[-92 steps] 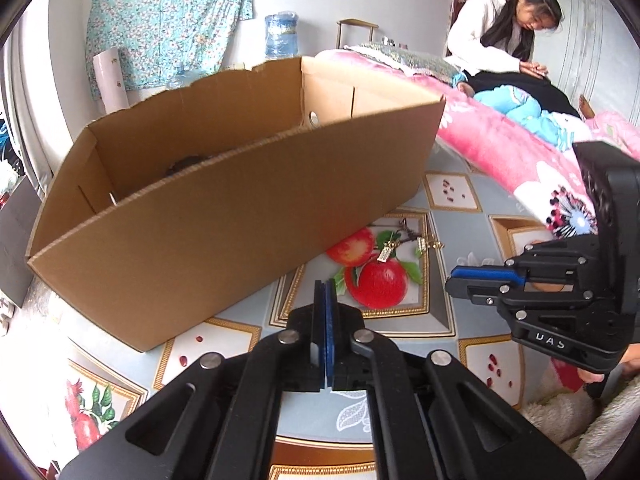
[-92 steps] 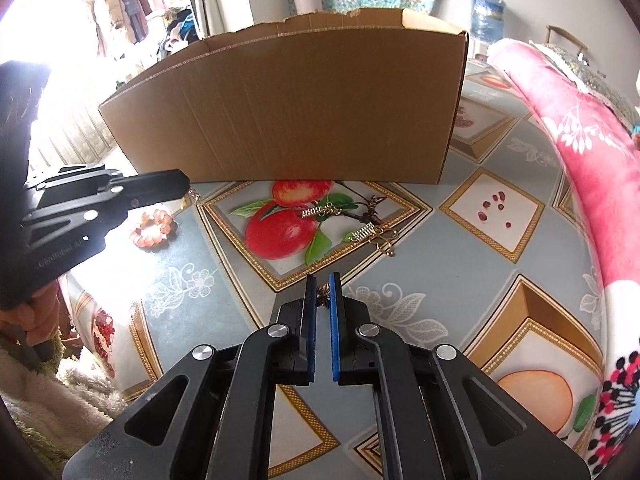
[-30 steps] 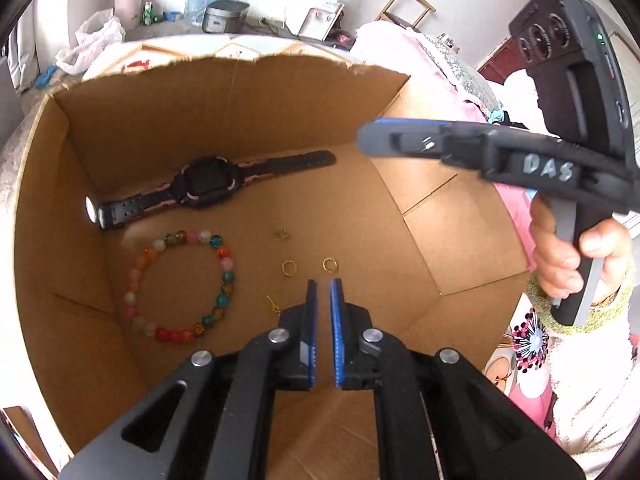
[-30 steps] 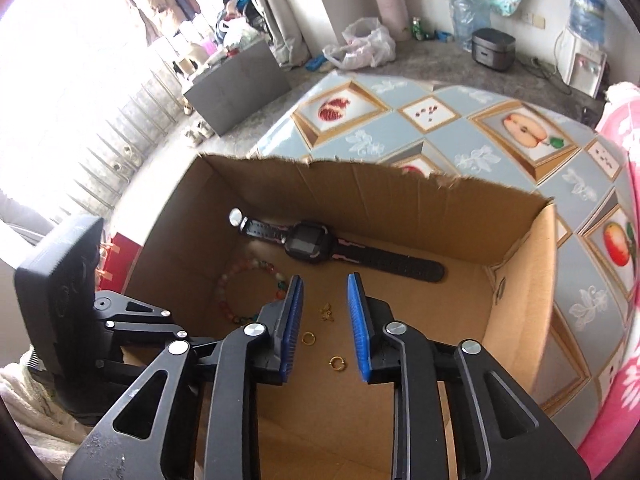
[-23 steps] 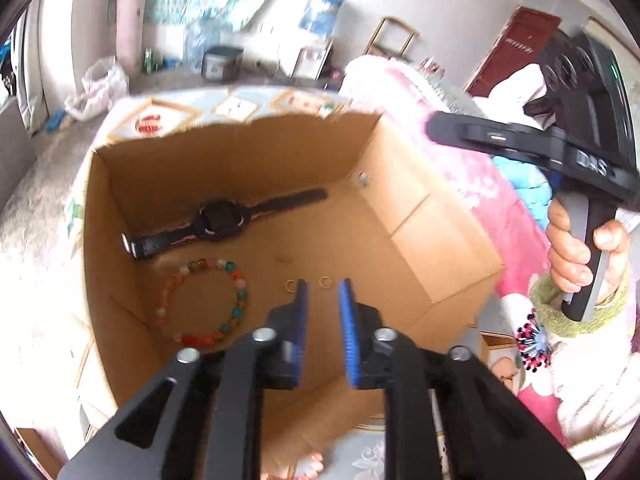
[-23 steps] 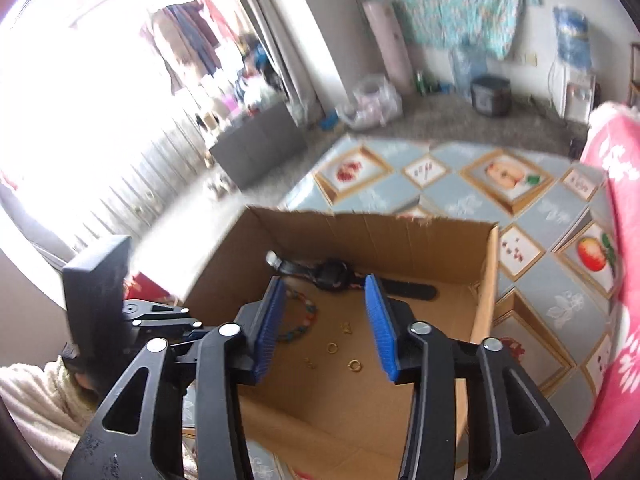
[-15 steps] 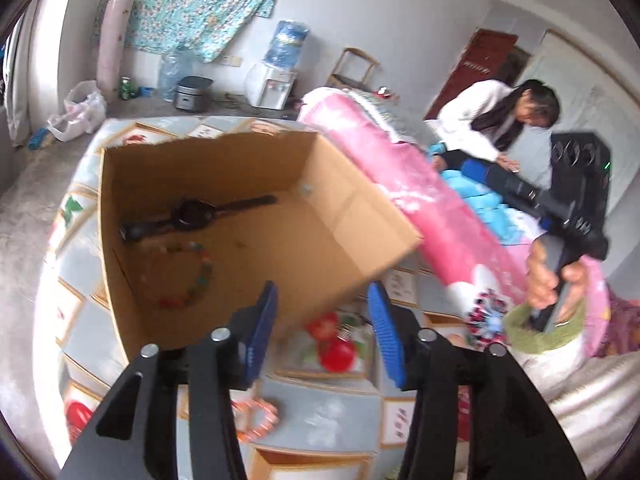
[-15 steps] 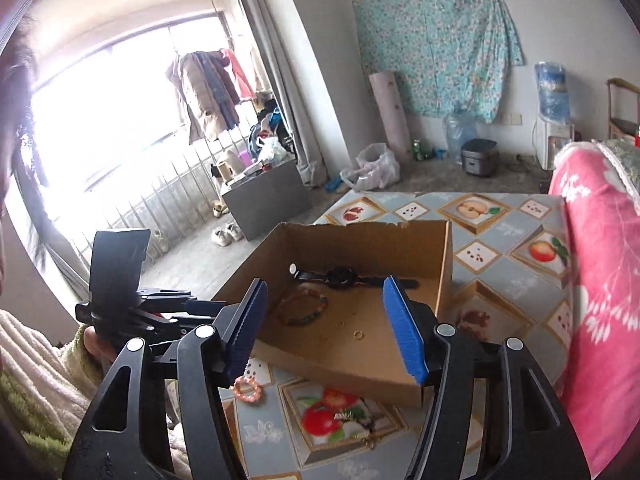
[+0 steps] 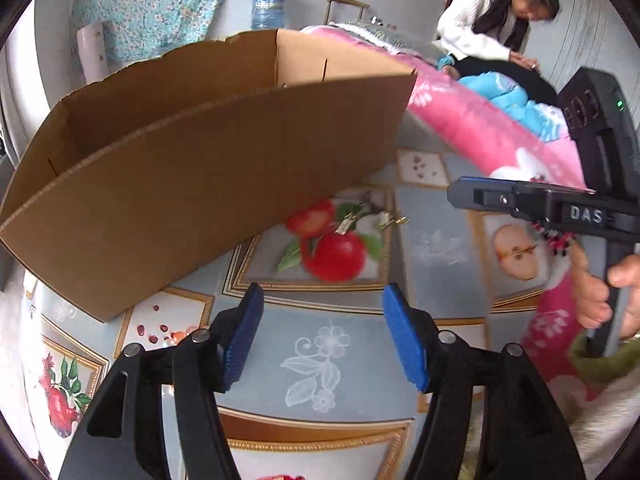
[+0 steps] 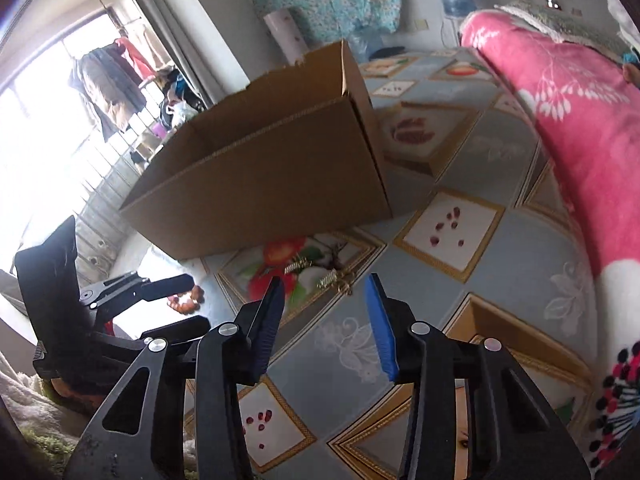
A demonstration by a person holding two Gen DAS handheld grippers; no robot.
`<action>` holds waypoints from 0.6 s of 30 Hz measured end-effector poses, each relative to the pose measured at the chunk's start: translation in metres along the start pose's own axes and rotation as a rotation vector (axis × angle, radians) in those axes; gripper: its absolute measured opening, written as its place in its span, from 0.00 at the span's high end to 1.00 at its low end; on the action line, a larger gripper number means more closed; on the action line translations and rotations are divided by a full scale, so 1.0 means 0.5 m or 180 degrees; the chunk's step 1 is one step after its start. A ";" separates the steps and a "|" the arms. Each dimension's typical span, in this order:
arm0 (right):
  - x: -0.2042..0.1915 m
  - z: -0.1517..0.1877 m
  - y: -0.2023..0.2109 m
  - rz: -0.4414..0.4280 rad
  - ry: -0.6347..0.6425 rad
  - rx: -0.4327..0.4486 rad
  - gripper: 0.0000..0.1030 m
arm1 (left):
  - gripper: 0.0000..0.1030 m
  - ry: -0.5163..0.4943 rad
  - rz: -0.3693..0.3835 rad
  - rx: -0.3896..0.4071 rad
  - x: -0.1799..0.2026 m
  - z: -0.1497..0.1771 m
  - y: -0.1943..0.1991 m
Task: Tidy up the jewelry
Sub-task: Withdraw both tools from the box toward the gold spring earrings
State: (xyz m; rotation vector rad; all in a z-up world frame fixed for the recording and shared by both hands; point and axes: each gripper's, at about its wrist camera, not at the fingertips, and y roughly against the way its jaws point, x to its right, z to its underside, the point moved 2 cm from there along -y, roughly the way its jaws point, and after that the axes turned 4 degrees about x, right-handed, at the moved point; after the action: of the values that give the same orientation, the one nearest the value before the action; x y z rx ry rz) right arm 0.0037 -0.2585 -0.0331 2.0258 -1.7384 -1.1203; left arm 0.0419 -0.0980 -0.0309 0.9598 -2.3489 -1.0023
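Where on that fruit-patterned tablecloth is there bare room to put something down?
Free: the grey flower panel just ahead of the left gripper, and the cloth between the pomegranate-seed square and the pink blanket. Crowded: the apple picture beside the cardboard box, where gold earrings lie, and the orange bead bracelet.

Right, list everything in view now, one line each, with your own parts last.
cardboard box: one, brown, open-topped, on the table
gold jewelry pieces: a few, on the apple print in front of the box
bead bracelet: one, orange, near the box's left corner
tablecloth: one, grey-blue with fruit prints
blanket: one, pink floral, right of the table
seated person: one, white top, background
left gripper: black, blue pads, open, empty
right gripper: black, blue pads, open, empty
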 end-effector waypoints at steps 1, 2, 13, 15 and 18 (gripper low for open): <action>-0.004 0.003 -0.011 0.0036 0.0035 -0.0043 0.64 | 0.41 -0.0023 -0.0077 -0.0024 0.002 0.005 -0.011; -0.010 0.008 -0.022 0.0088 0.0106 -0.0081 0.65 | 0.41 -0.0028 -0.0098 -0.0028 0.001 0.006 -0.020; -0.042 0.019 -0.062 0.0029 0.0322 -0.0282 0.78 | 0.41 -0.0242 -0.0268 0.0096 0.008 0.016 -0.052; -0.039 0.022 -0.074 0.0068 0.0310 -0.0335 0.78 | 0.41 -0.0225 -0.0244 0.0092 0.006 0.013 -0.056; -0.033 0.017 -0.080 0.0101 0.0302 -0.0329 0.79 | 0.41 -0.0195 -0.0204 0.0086 0.005 0.010 -0.062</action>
State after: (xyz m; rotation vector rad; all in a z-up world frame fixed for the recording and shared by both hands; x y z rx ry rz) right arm 0.0276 -0.2306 -0.0576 1.9502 -1.6268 -1.0635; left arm 0.0506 -0.1132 -0.0572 1.0344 -2.4011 -1.0405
